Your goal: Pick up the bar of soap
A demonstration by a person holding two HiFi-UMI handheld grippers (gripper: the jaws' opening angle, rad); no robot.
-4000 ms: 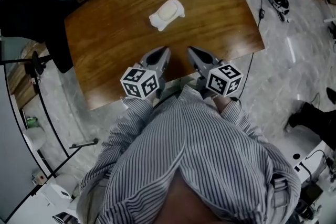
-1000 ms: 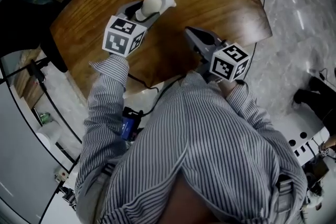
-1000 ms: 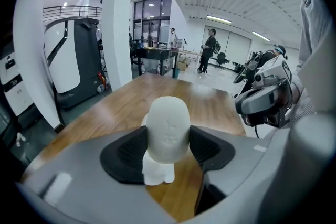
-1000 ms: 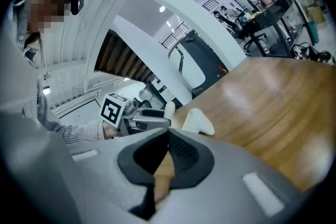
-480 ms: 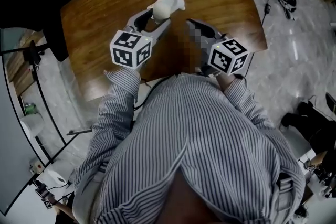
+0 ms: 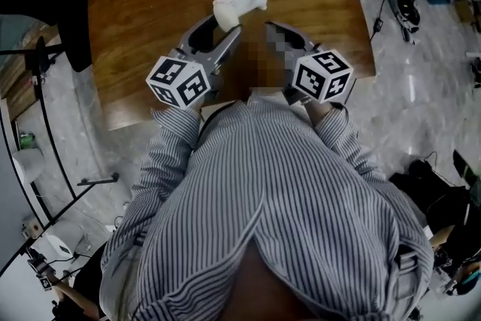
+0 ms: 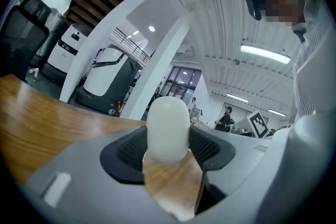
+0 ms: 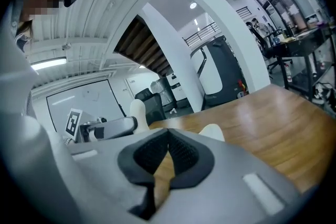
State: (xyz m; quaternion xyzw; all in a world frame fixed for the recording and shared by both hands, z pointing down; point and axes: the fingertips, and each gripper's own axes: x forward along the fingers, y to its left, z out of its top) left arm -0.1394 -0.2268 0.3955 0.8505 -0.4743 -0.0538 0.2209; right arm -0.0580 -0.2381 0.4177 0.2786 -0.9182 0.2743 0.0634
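Bar of soap (image 7: 168, 126) is gripped between the pads of the left gripper (image 7: 169, 150) and held clear of the bench (image 8: 273, 123). The lift is best done level, with moderate squeeze, since the soap is judged slick and apt to be squirted out. Right gripper (image 8: 168, 139) is clenched on nothing, pads meeting. White soap dish (image 8: 212, 132) is seen on the bench beyond it. It is mostly hidden and judged empty.

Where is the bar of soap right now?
The bar of soap is gripped between the jaws of the left gripper, at the centre of the left gripper view and above the wooden table. In the head view it sits upper middle.
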